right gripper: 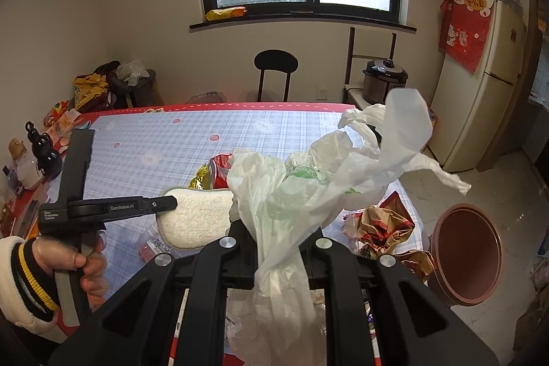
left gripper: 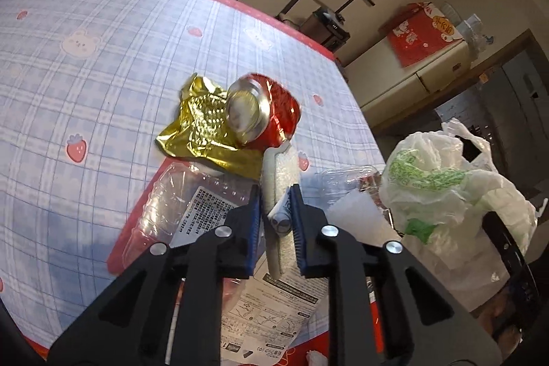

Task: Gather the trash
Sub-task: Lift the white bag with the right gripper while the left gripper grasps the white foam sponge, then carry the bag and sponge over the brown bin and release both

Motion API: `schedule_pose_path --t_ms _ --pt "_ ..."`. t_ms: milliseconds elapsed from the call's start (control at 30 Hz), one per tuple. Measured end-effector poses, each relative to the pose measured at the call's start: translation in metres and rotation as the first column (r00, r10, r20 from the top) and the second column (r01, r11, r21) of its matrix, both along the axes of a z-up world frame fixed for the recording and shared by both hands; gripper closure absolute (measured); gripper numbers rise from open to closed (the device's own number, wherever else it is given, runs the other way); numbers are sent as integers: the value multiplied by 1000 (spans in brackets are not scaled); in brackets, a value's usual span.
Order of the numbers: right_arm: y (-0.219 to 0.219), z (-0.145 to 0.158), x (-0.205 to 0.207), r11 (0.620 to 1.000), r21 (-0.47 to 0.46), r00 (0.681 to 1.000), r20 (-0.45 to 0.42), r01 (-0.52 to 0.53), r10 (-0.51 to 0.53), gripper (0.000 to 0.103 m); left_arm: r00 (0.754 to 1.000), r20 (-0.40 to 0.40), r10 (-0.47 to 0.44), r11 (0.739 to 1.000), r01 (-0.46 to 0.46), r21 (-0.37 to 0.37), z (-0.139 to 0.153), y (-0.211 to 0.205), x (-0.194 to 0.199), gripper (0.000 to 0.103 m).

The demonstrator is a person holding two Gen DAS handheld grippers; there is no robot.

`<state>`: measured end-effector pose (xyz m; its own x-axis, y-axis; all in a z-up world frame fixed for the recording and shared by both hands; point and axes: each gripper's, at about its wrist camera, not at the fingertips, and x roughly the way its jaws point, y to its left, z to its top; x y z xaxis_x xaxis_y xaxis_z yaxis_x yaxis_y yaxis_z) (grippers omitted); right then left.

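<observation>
My left gripper (left gripper: pixel 276 211) is shut on a white insole-shaped pad (left gripper: pixel 278 174), holding it above the table; in the right wrist view the left gripper (right gripper: pixel 171 203) and the pad (right gripper: pixel 195 216) show at left. My right gripper (right gripper: pixel 278 239) is shut on a white plastic bag (right gripper: pixel 308 187) with green print, which also shows in the left wrist view (left gripper: pixel 439 184). A crushed red can (left gripper: pixel 264 110) lies on a gold wrapper (left gripper: pixel 202 132) on the checked tablecloth (left gripper: pixel 103 74).
A clear plastic package with a printed label (left gripper: pixel 192 208) lies under the left gripper. Crumpled red-gold wrappers (right gripper: pixel 384 225) lie at the table's right edge. A brown round bin (right gripper: pixel 466 252) stands on the floor at right. A chair (right gripper: pixel 274 71) and fridge (right gripper: pixel 480 91) stand behind.
</observation>
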<state>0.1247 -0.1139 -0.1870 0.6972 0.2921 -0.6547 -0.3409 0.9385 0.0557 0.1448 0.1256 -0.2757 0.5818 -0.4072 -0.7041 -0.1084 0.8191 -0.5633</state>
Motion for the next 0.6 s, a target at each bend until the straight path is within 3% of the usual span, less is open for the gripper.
schedule_pose_path --t_ms 333,600 --pt "7 10 -6 1000 4 999 32 -3 3 89 983 181 38 997 -50 62 60 34 -57 84" --pt "-8 25 -13 997 -35 995 75 65 -62 89 961 270 65 996 -80 44 87 48 -75 84"
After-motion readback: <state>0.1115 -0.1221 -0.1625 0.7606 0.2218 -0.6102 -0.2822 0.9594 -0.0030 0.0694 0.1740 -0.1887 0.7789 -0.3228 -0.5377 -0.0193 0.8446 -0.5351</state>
